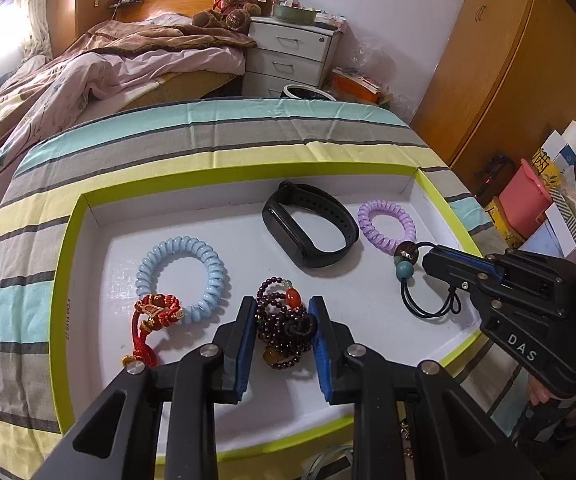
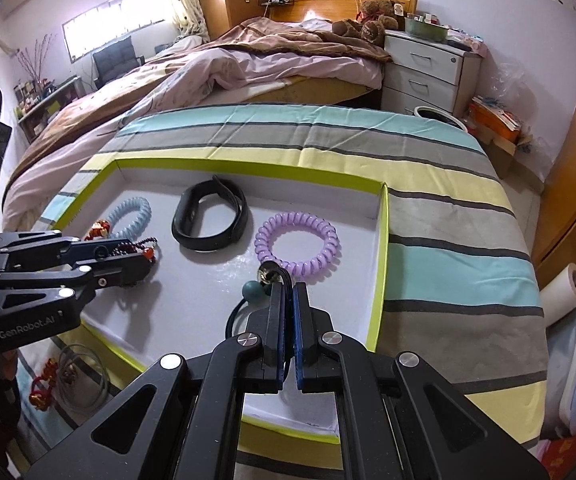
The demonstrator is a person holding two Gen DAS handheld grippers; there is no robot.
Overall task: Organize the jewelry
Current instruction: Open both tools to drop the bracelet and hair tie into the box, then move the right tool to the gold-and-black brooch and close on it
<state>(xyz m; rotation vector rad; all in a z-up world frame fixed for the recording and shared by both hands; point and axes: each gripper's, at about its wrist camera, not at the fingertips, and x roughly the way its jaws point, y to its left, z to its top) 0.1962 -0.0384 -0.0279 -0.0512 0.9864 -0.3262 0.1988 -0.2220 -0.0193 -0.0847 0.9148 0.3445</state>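
- L gripper (image 1: 283, 344): nearest to its cam, pads either side of the dark garnet-coloured bead bracelet (image 1: 283, 332), which is bunched in a heap between them. Jaws part-way apart; pads look pressed on the beads, though contact on the far side is hard to confirm from this angle.
- R gripper (image 2: 288, 300): jaws pressed together, pinching the black elastic cord (image 1: 428, 300) of a hair tie; its teal bead (image 2: 252, 291) and a dark bead sit just past the fingertips, cord loop lying on the tray floor.
- Tray (image 1: 63, 264): shallow white box w/ lime-green rim, sits on a striped cloth (image 1: 207, 136) (teal/grey/yellow). All items below lie inside it.
- Red knotted charm cord (image 1: 147, 320): near-left, touching the light-blue spiral band (image 1: 183, 272).
- Black fitness band (image 1: 308, 224): mid-tray, further back, apart from the others.
- Purple spiral band (image 2: 298, 244): back-right of tray, just beyond the R gripper tips, near the right wall.
- Outside tray, near edge in R wrist view: another red charm (image 2: 41, 384) and a thin wire-like ring (image 2: 83, 376) on the cloth.
- Beyond: bed w/ pink quilt (image 2: 207, 68), white drawer unit (image 2: 428, 72).
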